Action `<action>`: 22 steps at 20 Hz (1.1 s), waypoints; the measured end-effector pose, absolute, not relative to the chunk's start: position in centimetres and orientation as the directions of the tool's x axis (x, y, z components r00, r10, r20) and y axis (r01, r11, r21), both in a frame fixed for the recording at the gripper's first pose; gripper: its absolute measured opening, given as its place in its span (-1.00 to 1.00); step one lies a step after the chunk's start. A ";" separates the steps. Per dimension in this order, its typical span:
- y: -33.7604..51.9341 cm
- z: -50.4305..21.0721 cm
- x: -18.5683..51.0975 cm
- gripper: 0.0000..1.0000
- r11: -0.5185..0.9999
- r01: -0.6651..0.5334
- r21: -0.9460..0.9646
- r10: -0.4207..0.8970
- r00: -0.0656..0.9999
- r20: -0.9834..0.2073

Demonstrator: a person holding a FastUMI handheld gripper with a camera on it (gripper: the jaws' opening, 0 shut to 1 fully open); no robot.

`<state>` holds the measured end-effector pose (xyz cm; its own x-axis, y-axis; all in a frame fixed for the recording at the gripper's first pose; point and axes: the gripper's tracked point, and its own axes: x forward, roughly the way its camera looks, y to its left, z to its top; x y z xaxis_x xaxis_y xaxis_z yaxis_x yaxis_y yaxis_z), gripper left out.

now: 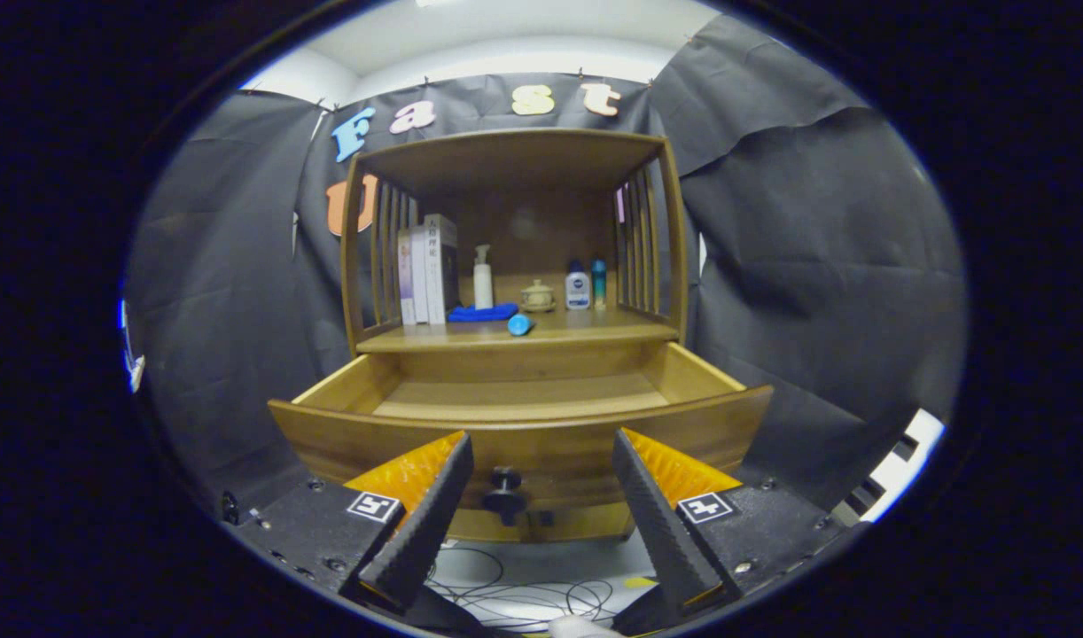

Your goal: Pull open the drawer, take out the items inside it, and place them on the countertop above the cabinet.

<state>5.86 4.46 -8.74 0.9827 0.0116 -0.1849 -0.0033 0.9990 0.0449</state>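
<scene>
- The gripper (541, 461) hangs in front of the cabinet (515, 159), its two fingers spread wide apart and gripping nothing.
- The drawer (524, 443) stands pulled out toward the fingers; its curved front panel runs just beyond the fingertips.
- The drawer's dark knob (504, 494) sits at the middle of the front panel, in the gap between the two fingers, nearer the left one and touching neither.
- The visible part of the drawer's floor, toward the back, shows bare wood; the front panel hides the near part, so I cannot tell what lies there.
- On the countertop (595, 332) above the drawer, a blue cylindrical item (519, 325) lies on its side near the front edge, about at the middle.
- Behind it a blue cloth (482, 312) lies flat, with a white pump bottle (483, 278) standing upright at its back.
- Upright books (428, 268) stand by the left slatted side of the cabinet.
- A small lidded pot (537, 296) sits toward the back at the middle, just right of the cloth.
- A white bottle with a dark cap (578, 285) and a slim teal bottle (599, 282) stand side by side toward the right rear corner, near the right slats.
- Thin cables (524, 598) loop on the pale floor below the cabinet, between the gripper's fingers.
</scene>
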 end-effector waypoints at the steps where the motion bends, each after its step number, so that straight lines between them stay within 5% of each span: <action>1: 4.9 -9.7 6.3 0.96 0.999 -0.014 0.035 0.020 0.979 -0.202; 22: 6.2 -13.0 13.2 0.99 1.000 -0.014 -0.028 0.009 0.987 -0.158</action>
